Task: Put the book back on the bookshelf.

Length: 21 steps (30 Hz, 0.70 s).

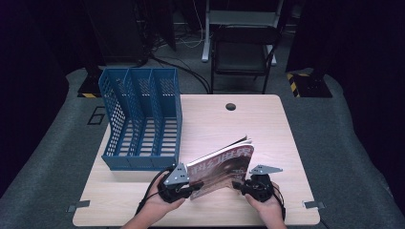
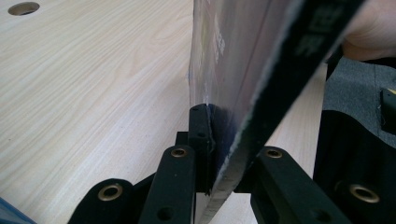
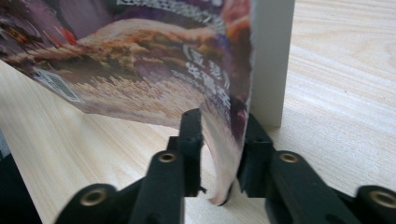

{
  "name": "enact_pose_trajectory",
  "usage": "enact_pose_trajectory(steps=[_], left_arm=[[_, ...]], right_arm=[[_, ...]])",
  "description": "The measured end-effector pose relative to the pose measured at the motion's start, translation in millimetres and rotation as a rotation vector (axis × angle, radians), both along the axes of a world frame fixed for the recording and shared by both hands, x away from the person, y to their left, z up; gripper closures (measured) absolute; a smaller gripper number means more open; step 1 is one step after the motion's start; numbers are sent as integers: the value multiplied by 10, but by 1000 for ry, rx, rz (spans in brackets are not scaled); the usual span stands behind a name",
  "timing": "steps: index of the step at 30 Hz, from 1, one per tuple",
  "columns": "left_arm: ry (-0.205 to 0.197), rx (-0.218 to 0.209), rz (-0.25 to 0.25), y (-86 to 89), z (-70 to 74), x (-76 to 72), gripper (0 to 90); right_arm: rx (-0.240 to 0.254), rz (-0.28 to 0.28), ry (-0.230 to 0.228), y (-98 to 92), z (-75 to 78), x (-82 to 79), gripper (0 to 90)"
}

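- The wooden table (image 1: 267,124) fills the middle of the high view, with a round cable hole (image 1: 230,106) near its far edge; a black chair (image 1: 243,47) stands past it at the top centre of the frame
- The blue file rack (image 1: 141,119), with three slots, stands upright on the left part of the table, its open side facing the lower edge of the frame
- The magazine (image 1: 224,167) stands tilted in the lower centre of the high view, just right of the rack's near corner, cover toward the camera, pages fanning a little at the top; it is held up between the two grippers
- The left gripper (image 1: 191,188), at lower centre-left of the high view, is clamped tight on the magazine's lower left corner; in the left gripper view the jaws pinch the dark spine edge
- The right gripper (image 1: 238,185), at lower centre-right, has the magazine's lower right edge between its jaws; in the right gripper view the pages curl in the gap and the left pad stands off them, so the grip is not closed
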<state>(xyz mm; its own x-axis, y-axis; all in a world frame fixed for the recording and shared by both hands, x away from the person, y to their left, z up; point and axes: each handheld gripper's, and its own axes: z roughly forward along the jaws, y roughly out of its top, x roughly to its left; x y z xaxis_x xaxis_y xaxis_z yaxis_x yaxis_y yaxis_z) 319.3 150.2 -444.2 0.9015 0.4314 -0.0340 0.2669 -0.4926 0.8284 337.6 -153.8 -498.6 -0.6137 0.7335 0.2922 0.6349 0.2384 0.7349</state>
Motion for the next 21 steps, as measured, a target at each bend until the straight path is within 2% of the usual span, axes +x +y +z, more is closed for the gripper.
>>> enact_pose_trajectory(steps=[7,11,18,21], left_arm=[[-7,14,-21,-17,11,-21,820],[25,-11,-15,7,7,-9,820],[12,-1,-2,26,13,-20,817],[9,1,-4,36,14,-15,811]], right_arm=[[5,-7,-22,41,-2,15,832],[8,-10,-33,74,22,19,846],[-10,-10,-75,129,29,46,845],[-4,-9,-76,147,21,69,844]])
